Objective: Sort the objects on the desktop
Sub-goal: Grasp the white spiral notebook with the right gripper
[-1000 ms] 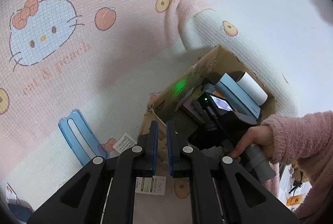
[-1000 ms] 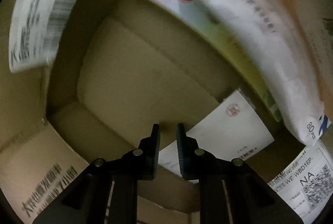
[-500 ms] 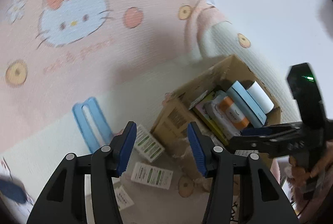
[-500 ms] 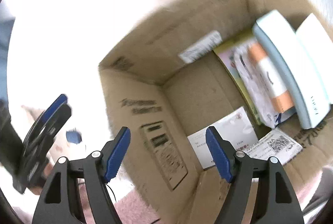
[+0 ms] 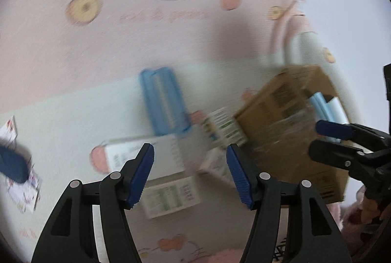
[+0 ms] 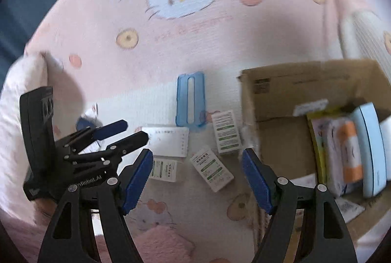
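Boxes first: we count three small white boxes with green labels lying on the bed cover, plus one larger flat white box just left of them; their print is too blurred to read. One blue plastic holder lies just above these. One open cardboard box stands at the right, holding one pale blue case, one white packet with an orange band and one yellow-edged booklet; the shipping labels are illegible. The cover carries a cat cartoon and script we cannot read. On the left gripper we read part of a brand, "nRobot.AI". Its fingers have just been opening and stand wide apart over the white boxes, nothing between them. The right gripper likewise has fingers spread, empty, above the small boxes.
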Motion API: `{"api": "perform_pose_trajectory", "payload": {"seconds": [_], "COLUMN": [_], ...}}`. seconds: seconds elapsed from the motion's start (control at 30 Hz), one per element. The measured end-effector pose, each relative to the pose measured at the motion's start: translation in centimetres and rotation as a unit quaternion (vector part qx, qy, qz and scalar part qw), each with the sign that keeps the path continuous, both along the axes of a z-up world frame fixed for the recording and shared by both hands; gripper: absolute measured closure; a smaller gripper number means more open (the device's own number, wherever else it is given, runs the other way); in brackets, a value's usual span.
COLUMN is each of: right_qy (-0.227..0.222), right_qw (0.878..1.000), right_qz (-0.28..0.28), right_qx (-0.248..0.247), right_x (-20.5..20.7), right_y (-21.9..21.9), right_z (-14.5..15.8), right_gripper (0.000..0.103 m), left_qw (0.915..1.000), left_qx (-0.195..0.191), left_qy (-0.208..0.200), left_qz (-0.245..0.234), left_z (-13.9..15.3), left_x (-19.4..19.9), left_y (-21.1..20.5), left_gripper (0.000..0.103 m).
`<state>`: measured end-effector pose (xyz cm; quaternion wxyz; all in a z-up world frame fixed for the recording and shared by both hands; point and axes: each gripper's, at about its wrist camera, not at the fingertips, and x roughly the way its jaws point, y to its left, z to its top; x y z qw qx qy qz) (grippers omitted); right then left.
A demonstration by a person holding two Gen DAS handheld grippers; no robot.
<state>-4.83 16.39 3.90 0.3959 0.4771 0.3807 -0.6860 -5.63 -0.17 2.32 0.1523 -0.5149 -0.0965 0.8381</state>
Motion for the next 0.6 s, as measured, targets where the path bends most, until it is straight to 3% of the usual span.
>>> {"api": "perform_pose_trajectory", "payload": {"seconds": [0.23, 0.33, 0.43, 0.6], "right_qy": [-0.005, 0.043, 0.093, 0.157], "right_qw": [0.999, 0.998, 0.994, 0.984], "right_qz": [0.01, 0.04, 0.036, 0.066], "right_qx": [0.038, 0.032, 0.04, 0.049], "right_x": [-0.7, 0.7, 1.5, 2.6], "right_y": [-1.3, -2.3, -2.9, -3.6], "right_z": [-5.1, -6.0, -6.6, -7.9], "right_gripper": [0.029, 0.026, 0.023, 0.022], "left_qw": [0.9976, 0.9963, 0.994, 0.9907], "left_qx": [0.021, 0.029, 0.022, 0.036], "left_qy": [-0.043, -0.053, -0.074, -0.096], "left_qz": [0.05, 0.061, 0.078, 0.09], "left_z": [-3.7, -5.6, -7.9, -9.5], "left_x": [0.4, 0.9, 1.7, 2.2], "left_y": [-4.4, -5.6, -6.6, -8.2], "left_gripper": [0.037, 0.037, 0.037, 0.037]}}
